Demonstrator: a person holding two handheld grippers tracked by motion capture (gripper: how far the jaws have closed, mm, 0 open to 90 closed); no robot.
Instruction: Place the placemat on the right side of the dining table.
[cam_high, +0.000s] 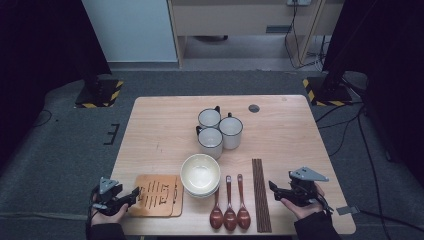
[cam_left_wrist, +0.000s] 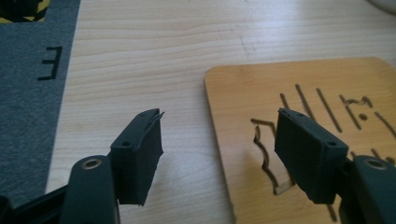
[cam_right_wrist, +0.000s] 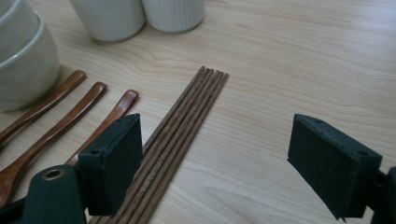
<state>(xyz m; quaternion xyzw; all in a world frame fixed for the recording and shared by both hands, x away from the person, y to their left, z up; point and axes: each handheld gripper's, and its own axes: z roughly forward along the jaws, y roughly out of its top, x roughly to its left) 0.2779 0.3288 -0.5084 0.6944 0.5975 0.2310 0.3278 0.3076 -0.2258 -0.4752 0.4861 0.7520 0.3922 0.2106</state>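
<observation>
Right now my left hand-held gripper (cam_left_wrist: 219, 144) sits at the near left corner of the desk (cam_high: 165, 125), its jaws parted and astride the left edge of the wooden trivet (cam_left_wrist: 299, 93): in the left gripper view one pad hangs over bare desk and the other over the trivet's cut-out pattern, with nothing pinched between them. From above, that trivet (cam_high: 157, 195) lies flat at the front edge, and I think a second one lies under it, though the high view is too coarse for me to be sure. Just to its right stands a stack of cream bowls (cam_high: 200, 175), touching or nearly touching the trivet's corner. Three brown wooden spoons (cam_high: 229, 202) lie side by side in front of the bowls, bowls of the spoons toward me. Next comes a tight bundle of dark chopsticks (cam_high: 260, 195), running front to back. My right hand-held gripper (cam_high: 275, 189) hovers just right of those chopsticks with its jaws spread wide and empty; in the right gripper view its left pad sits above the chopsticks (cam_right_wrist: 187, 121) and the other over bare wood. Farther back, near the middle of the desk, three white mugs (cam_high: 220, 131) cluster together, touching.
</observation>
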